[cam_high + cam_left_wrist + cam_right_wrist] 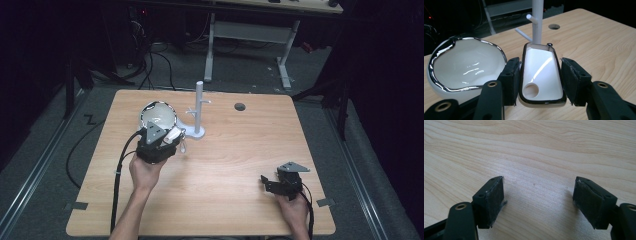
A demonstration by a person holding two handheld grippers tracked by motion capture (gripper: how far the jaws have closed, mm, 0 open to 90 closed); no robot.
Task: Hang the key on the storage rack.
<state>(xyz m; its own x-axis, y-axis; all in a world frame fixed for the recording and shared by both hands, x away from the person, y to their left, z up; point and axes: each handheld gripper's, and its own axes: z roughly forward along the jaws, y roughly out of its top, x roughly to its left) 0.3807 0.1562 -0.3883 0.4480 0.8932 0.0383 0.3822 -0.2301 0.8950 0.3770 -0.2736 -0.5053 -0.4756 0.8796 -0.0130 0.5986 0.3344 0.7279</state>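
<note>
A white bowl (158, 116) with a silver rim and a flat handle is held just above the wooden table (225, 200), left of centre. In the left gripper view the bowl (466, 65) is at the left, and its handle (541, 62), which has a round hole near my end, sits between the black pads. My left gripper (172, 135) (540, 75) is shut on that handle. A white peg stand (199, 107) (537, 22) stands just behind it. My right gripper (266, 182) (539, 200) rests low at the front right of the table, open, with bare wood between its pads.
A round cable hole (240, 106) (554, 26) lies in the tabletop behind and to the right of the stand. A white desk frame (250, 35) and cables stand on the dark floor beyond the far edge.
</note>
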